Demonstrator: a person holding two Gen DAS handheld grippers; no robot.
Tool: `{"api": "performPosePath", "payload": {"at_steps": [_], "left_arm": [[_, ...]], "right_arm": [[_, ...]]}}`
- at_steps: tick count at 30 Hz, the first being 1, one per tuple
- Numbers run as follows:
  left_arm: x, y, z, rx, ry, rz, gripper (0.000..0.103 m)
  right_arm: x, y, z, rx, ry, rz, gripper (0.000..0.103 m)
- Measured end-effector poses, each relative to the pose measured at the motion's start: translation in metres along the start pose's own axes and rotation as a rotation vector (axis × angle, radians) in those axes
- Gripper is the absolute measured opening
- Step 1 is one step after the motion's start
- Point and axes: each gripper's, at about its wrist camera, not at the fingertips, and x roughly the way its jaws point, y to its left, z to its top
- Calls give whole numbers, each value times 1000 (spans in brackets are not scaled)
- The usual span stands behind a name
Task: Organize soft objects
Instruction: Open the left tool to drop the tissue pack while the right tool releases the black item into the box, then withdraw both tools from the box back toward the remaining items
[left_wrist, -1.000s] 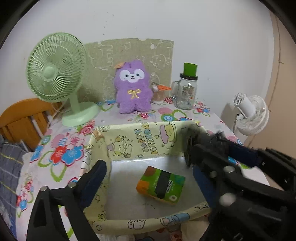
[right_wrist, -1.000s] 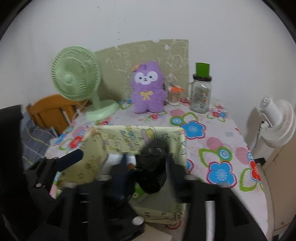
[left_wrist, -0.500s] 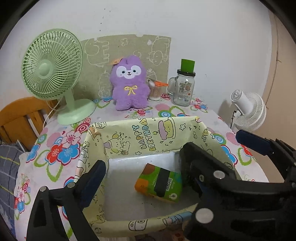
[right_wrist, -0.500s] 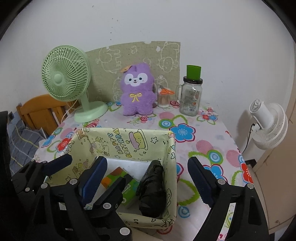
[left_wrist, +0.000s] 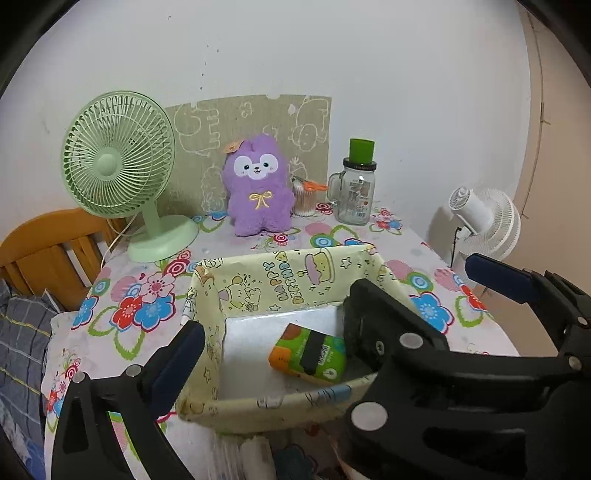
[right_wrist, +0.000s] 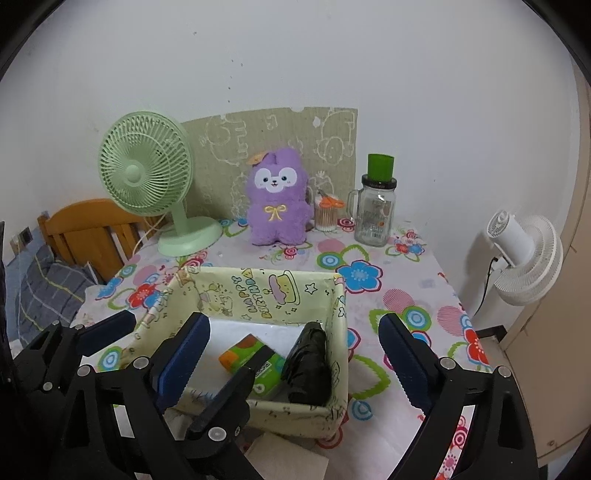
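Already binned in the yellow fabric box (right_wrist: 258, 291): green tissue pack (right_wrist: 255, 363), black bundle (right_wrist: 308, 363). Still out beyond it: purple plush (right_wrist: 277, 197). Right gripper (right_wrist: 291, 360) just spread, left gripper (left_wrist: 332, 306) likewise, both empty.

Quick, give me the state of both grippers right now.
Left gripper: open, holding nothing.
Right gripper: open, its jaws have just been opening; nothing held, the black bundle lies in the box.
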Motion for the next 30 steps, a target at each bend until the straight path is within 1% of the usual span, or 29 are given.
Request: {"api": "performPosePath", "payload": {"at_steps": [2,14,22,30], "left_arm": [[-6,-1,-1,-4,-1,-11,103],[-56,-12,-11,4,-56,1,103],[-76,-15,-25,-10,-54,-2,103],[-91,-22,-34,-5,-60,-4,103]], "right_arm": [[-8,1,-1,-3,-7,-1,95],[-63,6,-11,-22,-74,-4,98],[-83,7,-23,-15,-74,12,98],[-100,7,-30,-20,-89,3,98]]}}
